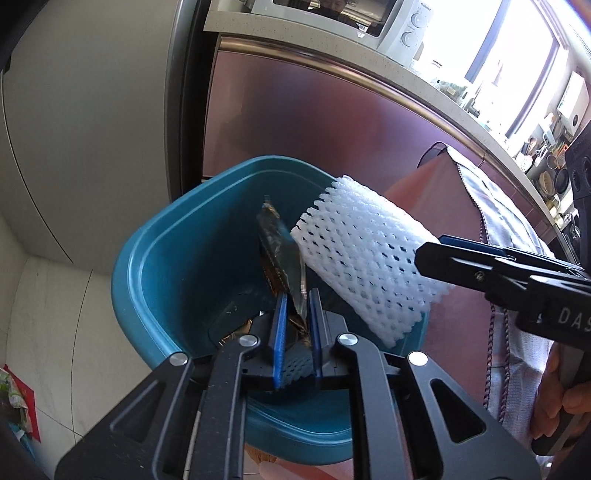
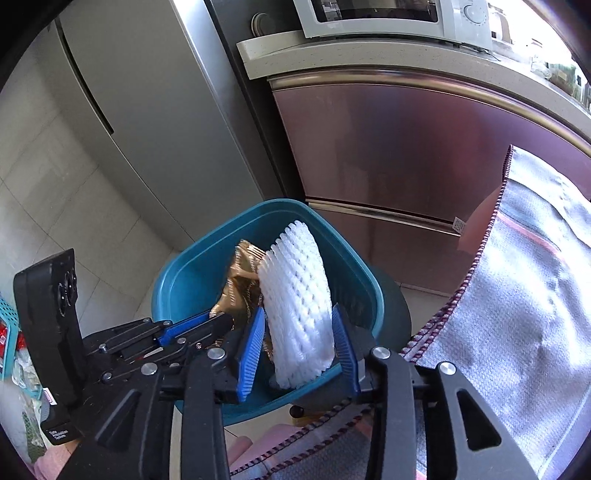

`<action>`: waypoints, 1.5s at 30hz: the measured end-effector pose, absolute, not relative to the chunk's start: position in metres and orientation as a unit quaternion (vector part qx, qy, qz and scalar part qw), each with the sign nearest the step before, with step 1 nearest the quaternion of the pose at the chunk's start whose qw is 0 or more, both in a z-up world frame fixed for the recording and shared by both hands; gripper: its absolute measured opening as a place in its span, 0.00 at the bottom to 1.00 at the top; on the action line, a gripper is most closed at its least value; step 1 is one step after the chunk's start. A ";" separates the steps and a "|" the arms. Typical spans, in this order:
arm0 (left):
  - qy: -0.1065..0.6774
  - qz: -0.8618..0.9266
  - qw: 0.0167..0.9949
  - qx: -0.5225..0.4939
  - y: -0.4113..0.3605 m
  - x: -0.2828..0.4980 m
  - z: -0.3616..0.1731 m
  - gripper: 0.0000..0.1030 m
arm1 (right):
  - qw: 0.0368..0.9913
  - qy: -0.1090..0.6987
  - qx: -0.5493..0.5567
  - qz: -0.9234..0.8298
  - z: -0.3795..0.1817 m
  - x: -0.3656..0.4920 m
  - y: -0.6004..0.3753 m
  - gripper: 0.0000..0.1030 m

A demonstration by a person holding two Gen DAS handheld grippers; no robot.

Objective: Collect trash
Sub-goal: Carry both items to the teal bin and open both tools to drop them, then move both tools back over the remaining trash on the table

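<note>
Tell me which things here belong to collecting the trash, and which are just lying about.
Part of the job:
blue bin
white foam net
gold wrapper
left claw
right claw

Just lying about:
microwave
grey cloth
fridge

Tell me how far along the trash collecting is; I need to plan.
Both pieces are over the teal bin. The left gripper pinches a foil wrapper; the white foam net sits between the right gripper pads, apparently loose. Left: drop both in.
</note>
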State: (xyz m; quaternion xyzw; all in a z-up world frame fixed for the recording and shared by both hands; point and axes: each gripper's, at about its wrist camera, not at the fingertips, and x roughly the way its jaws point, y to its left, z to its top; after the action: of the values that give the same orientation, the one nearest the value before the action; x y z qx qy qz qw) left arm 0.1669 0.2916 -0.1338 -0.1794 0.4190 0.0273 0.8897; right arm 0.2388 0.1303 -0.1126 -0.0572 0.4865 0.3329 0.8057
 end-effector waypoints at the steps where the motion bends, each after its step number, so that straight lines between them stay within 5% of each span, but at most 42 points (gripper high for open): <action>1: 0.419 0.027 0.889 -0.180 0.291 0.168 -0.135 0.12 | 0.806 0.487 -0.055 0.332 -0.113 0.240 0.129 0.35; 18: 0.407 0.033 0.897 -0.167 0.281 0.163 -0.128 0.21 | 0.818 0.464 -0.023 0.339 -0.097 0.227 0.097 0.38; 28: 0.333 -0.020 0.930 -0.157 0.256 0.127 -0.067 0.31 | 0.852 0.391 -0.009 0.348 -0.049 0.182 0.034 0.43; 33: 0.302 -0.085 0.938 -0.148 0.220 0.109 -0.038 0.39 | 0.876 0.353 0.006 0.328 -0.027 0.152 -0.024 0.45; 45: 0.316 -0.264 0.909 -0.070 0.063 0.100 -0.022 0.41 | 0.929 0.322 0.058 0.171 -0.025 0.083 -0.190 0.46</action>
State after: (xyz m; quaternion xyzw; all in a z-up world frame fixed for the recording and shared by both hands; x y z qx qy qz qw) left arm 0.1001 0.0626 -0.0220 -0.0704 0.3157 -0.2642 0.9086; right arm 0.0833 -0.1905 -0.0246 0.0579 0.3225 0.1707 0.9293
